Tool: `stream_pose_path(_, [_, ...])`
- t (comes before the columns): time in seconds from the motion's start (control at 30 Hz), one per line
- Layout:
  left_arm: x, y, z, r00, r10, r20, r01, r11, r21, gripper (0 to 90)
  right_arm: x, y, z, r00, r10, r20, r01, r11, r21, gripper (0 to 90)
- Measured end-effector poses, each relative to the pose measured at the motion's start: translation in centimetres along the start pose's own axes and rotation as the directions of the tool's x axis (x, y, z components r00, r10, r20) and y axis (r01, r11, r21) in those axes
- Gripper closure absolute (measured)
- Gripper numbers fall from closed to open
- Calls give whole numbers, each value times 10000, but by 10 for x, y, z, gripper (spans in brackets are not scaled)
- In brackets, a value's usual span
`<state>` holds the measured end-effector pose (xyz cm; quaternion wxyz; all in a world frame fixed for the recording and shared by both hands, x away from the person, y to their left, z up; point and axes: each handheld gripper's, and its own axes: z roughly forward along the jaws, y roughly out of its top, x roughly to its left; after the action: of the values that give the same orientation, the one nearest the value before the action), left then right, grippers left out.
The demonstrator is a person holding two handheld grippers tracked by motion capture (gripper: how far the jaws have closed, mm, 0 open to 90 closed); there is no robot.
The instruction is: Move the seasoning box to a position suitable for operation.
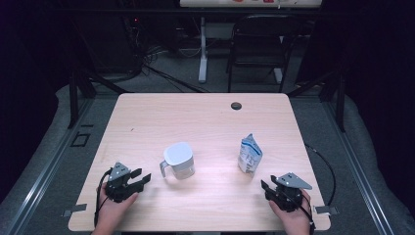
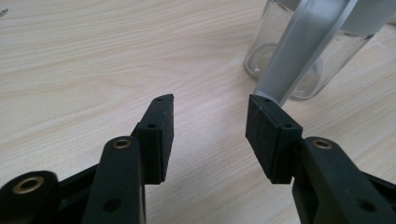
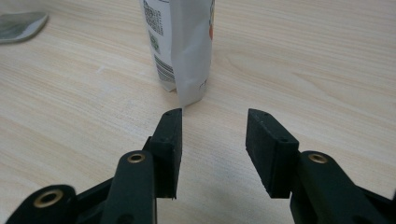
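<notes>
left gripper and right gripper gape empty at lower frame; grabbing high could topple the upright pouch or nudge the jug centre-frame.

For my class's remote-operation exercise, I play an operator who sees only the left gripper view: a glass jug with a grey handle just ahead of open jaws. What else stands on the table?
Observer: A white and blue pouch stands upright, to the right of the jug in the high view.
Operator: Where is the other gripper?
Observer: The right gripper rests near the table's front edge, just in front of the pouch, jaws open with nothing between them.
Operator: Is the jug covered?
Observer: Yes, the high view shows a white lid on top.
</notes>
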<state>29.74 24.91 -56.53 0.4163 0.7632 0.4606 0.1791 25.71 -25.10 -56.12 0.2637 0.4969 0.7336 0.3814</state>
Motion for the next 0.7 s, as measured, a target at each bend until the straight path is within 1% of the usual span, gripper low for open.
stream_pose_path(0.07, [-1,1,0,10000,51,-40,-50,9999,117,508,0,0,0,10000,3,-23,-3,10000,-73,565])
stream_pose_path(0.1, [-2,1,0,9999,20,-147,-18,9999,121,507,0,0,1,10000,54,-70,-55,9999,-114,565])
stream_pose_path(0.13, [-3,1,0,9999,-13,-165,13,10000,36,507,-1,1,1,9999,80,-77,-81,9999,-115,565])
stream_pose_path(0.23, [-5,2,-1,9998,83,-160,-84,10000,-26,505,-1,0,1,9999,81,-68,-81,9999,-70,565])
stream_pose_path(0.27, [-6,2,-1,9999,91,-112,-92,9999,-70,504,-1,1,1,9999,85,-68,-85,9999,-86,565])
stream_pose_path(0.3, [-6,3,-2,9999,147,-1,-147,9999,13,504,-1,1,1,9999,103,-111,-104,9999,-112,565])
stream_pose_path(0.33, [-7,3,-2,9998,177,69,-177,9998,-74,504,-1,1,0,9999,79,-144,-81,9999,-132,565])
stream_pose_path(0.37, [-7,3,-2,9998,177,69,-177,9998,-74,502,-1,1,0,9999,79,-144,-81,9999,-132,565])
stream_pose_path(0.4, [-7,4,-3,9997,107,238,-106,9999,-58,504,-2,2,-2,9999,26,-108,-27,9999,-133,559])
stream_pose_path(0.43, [-7,4,-3,9997,107,238,-106,9999,-58,513,-2,2,-2,9999,26,-108,-27,9999,-133,559])
stream_pose_path(0.47, [-8,4,-4,9990,47,454,-36,9997,-252,515,-2,1,-3,9999,35,-162,-38,9998,-178,559])
stream_pose_path(0.5, [-8,4,-4,9990,47,454,-36,9997,-252,519,-2,1,-3,9999,35,-162,-38,9998,-178,559])
stream_pose_path(0.53, [-9,5,-6,9988,235,439,-224,9994,-253,550,-2,1,-5,9999,-19,-118,16,9997,-228,561])
stream_pose_path(0.57, [-9,5,-6,9988,235,439,-224,9994,-253,576,-2,1,-5,9999,-19,-118,16,9997,-228,561])
stream_pose_path(0.6, [-9,6,-8,9983,370,457,-362,9992,-179,576,-2,2,-6,9999,-73,-110,69,9996,-279,562])
stream_pose_path(0.63, [-10,6,-8,9983,388,425,-379,9991,-209,578,-2,2,-6,9999,-129,-71,127,9995,-290,565])
stream_pose_path(0.7, [-11,7,-8,9978,437,492,-427,9989,-216,598,-3,2,-7,9999,-106,-39,104,9995,-290,575])
